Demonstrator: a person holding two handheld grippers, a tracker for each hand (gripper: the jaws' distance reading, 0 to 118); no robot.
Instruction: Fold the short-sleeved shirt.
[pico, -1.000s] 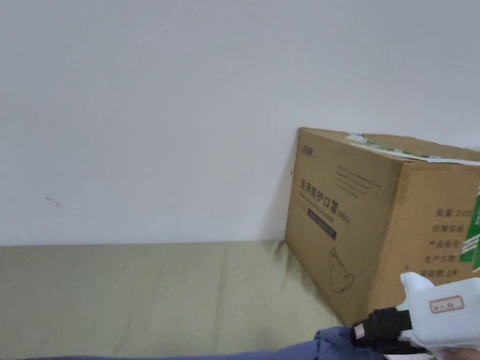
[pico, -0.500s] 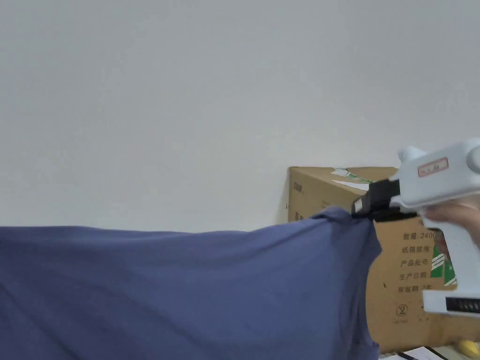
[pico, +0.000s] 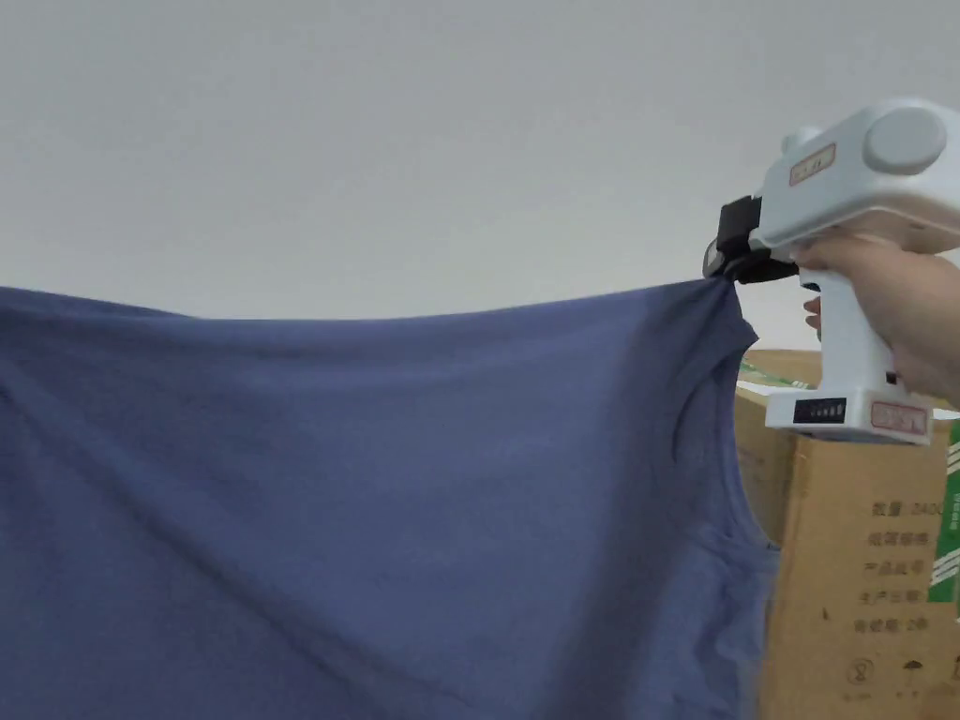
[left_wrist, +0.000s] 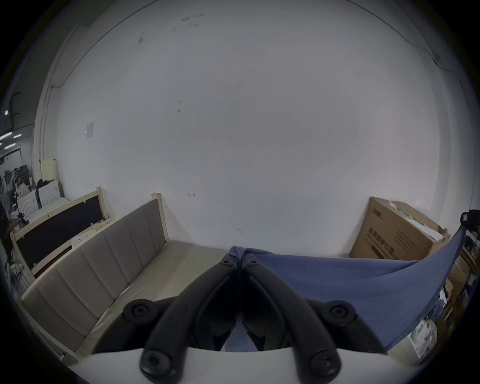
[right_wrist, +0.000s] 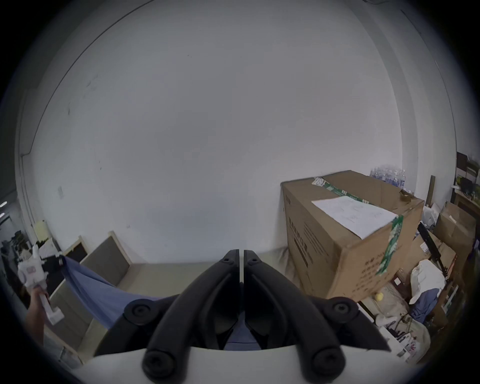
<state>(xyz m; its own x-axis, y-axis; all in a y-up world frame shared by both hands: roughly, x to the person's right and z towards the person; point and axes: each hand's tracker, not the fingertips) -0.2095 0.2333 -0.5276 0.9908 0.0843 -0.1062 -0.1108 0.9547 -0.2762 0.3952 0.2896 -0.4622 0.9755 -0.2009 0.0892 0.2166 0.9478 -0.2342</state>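
A blue short-sleeved shirt (pico: 375, 487) hangs spread in the air, stretched between both grippers and covering the lower half of the head view. My right gripper (pico: 727, 267), white with black jaws and held by a hand, is shut on the shirt's upper right corner. In the right gripper view the jaws (right_wrist: 241, 253) stand pressed together with blue cloth (right_wrist: 241, 335) between them lower down. My left gripper (left_wrist: 239, 257) is shut on a bunched bit of the shirt (left_wrist: 350, 280), which runs off to the right. Far left in the right gripper view, the left gripper (right_wrist: 58, 259) holds the other end.
A large cardboard box (pico: 862, 544) stands at the right against the white wall, with paper on its top (right_wrist: 353, 218). A bed with a padded headboard (left_wrist: 104, 259) lies below and to the left. Bags and smaller boxes (right_wrist: 428, 280) are heaped at the far right.
The right gripper has risen with the shirt corner in it. The shirt has come up from the bottom edge and now hangs spread across the view. The head camera has tilted up.
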